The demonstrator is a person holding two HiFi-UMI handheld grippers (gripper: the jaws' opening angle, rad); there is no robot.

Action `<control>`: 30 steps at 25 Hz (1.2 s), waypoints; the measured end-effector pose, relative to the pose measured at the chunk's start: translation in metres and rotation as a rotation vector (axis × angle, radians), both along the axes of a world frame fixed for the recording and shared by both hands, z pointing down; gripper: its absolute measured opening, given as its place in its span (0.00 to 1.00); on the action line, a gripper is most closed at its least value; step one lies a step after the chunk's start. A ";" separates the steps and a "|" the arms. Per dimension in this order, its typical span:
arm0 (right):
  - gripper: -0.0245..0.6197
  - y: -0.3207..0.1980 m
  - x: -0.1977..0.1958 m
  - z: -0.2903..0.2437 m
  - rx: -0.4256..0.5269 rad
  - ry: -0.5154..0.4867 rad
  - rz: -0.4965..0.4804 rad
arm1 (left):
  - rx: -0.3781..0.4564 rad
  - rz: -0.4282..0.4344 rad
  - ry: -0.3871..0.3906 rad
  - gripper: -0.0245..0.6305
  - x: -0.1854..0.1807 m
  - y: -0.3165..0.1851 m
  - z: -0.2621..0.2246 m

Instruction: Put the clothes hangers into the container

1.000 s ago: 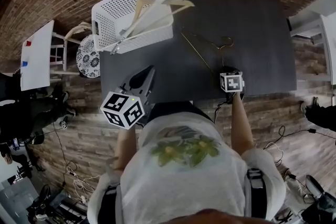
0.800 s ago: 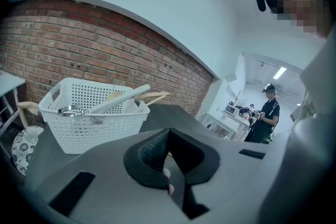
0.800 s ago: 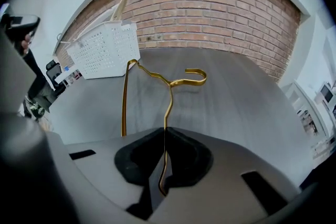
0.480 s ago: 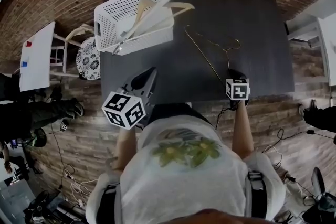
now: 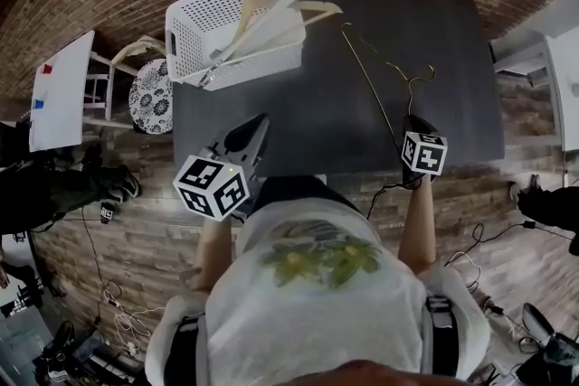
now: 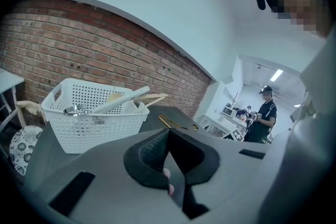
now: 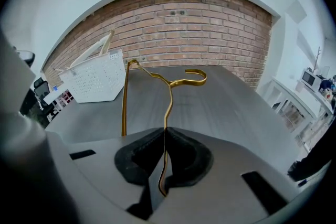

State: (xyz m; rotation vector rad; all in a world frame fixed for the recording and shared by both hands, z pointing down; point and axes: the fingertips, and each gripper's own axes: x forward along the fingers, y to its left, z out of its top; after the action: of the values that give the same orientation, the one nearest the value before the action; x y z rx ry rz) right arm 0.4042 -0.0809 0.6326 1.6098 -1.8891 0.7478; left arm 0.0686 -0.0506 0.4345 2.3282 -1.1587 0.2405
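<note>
Gripping a gold wire hanger (image 5: 368,81) by its thin frame, the right gripper (image 5: 412,120) has its jaws pinched tight on the wire at the near right edge of the dark table (image 5: 407,4). In the right gripper view the hanger (image 7: 169,97) rises out of the closed pads of that gripper (image 7: 165,131), its hook curling to the right and one long side running down at the left. From the head view, the wire reaches away from the person towards the far side of the table, its far end lying just beside the white perforated basket (image 5: 244,68).

That basket, at the table's far left corner, already contains several pale hangers (image 5: 262,18) — their arms stick out over its rim.

The left gripper (image 5: 261,120) hangs over the table's near edge, well apart from the basket, pointing towards it. The left gripper view shows its jaws (image 6: 168,131) brought together with nothing between them, the basket (image 6: 94,128) straight ahead.

A brick wall (image 7: 210,23) stands behind the table — a patterned stool (image 5: 149,97) sits beside the table's left edge.
</note>
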 end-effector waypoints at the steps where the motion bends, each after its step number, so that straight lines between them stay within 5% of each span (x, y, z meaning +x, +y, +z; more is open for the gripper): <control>1: 0.10 -0.002 0.002 -0.006 0.011 -0.001 0.013 | 0.001 0.000 0.002 0.08 -0.001 0.000 0.000; 14: 0.10 -0.026 0.007 -0.106 0.218 -0.020 0.082 | 0.003 -0.003 0.018 0.08 -0.018 0.000 -0.002; 30: 0.10 -0.049 -0.064 -0.190 0.358 0.055 -0.090 | 0.016 -0.015 0.052 0.08 -0.056 -0.017 -0.015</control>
State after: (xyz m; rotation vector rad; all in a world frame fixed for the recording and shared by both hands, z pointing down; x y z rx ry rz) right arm 0.3399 -0.1296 0.4425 1.7184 -2.1286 0.3359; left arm 0.0123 -0.0675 0.4198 2.3244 -1.1561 0.1645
